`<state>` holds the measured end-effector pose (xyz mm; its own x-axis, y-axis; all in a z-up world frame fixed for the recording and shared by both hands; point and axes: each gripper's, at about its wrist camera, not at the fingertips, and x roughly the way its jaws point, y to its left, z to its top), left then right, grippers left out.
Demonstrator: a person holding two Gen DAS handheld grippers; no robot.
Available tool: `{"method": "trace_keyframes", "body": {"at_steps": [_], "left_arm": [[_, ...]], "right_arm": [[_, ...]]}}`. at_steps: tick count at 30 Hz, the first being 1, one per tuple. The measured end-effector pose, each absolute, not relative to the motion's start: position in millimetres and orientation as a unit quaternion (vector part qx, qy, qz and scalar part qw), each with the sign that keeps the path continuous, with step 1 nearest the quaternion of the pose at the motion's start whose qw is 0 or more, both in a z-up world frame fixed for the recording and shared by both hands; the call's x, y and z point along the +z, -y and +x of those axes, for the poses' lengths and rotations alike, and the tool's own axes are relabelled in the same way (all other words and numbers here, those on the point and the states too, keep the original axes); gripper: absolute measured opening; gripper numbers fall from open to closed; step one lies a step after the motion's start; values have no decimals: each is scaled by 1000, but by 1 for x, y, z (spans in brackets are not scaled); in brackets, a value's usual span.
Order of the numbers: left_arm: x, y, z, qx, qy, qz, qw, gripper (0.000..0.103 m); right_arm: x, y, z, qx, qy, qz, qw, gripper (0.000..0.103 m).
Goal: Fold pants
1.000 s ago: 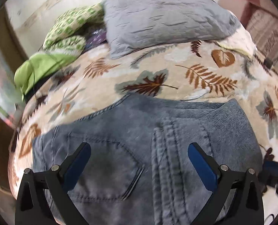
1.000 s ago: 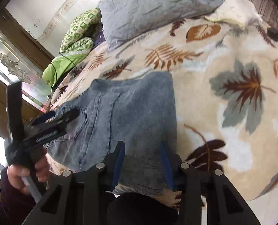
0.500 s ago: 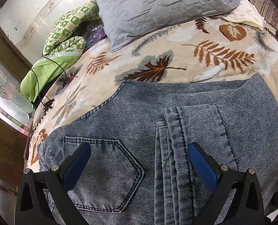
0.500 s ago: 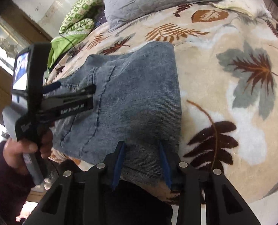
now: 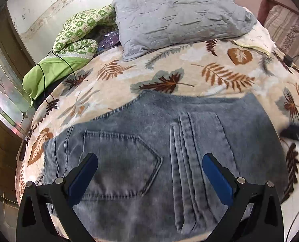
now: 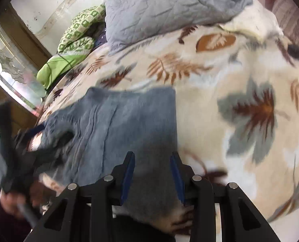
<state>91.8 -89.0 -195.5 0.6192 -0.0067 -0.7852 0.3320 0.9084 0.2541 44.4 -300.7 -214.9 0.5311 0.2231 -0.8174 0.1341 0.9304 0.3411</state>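
Blue denim pants (image 5: 149, 141) lie folded flat on a leaf-patterned blanket (image 5: 169, 76), back pocket up; they also show in the right wrist view (image 6: 129, 117). My left gripper (image 5: 149, 161) hovers over the pocket area, jaws wide open and empty. My right gripper (image 6: 152, 161) is over the pants' near right edge, jaws partly open with denim between them, not clamped. The left gripper shows blurred at the left of the right wrist view (image 6: 28, 141).
A grey pillow (image 5: 179, 16) lies at the head of the bed. Green patterned bedding (image 5: 75, 36) and a black cable (image 5: 48, 76) lie at the back left. A wooden window frame (image 5: 0, 111) stands left. A small black device (image 5: 288, 59) lies at right.
Both grippers have drawn back a little from the pants. The left gripper stays wide open. The right jaws have widened slightly. The pants lie as before.
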Motion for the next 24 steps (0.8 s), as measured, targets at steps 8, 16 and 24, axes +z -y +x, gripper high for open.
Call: {"method": "trace_keyframes", "body": {"at_steps": [8, 16, 24], "left_arm": [[-233, 83, 93, -79, -460, 228, 855, 103], [-210, 81, 89, -79, -445, 217, 865, 103], [-153, 87, 60, -103, -398, 182, 893, 103]], "right_arm": [[-254, 286, 116, 0, -538, 170, 825, 40], [-234, 295, 100, 8, -474, 204, 856, 43], [-202, 310, 20, 3, -434, 192, 880, 43]]}}
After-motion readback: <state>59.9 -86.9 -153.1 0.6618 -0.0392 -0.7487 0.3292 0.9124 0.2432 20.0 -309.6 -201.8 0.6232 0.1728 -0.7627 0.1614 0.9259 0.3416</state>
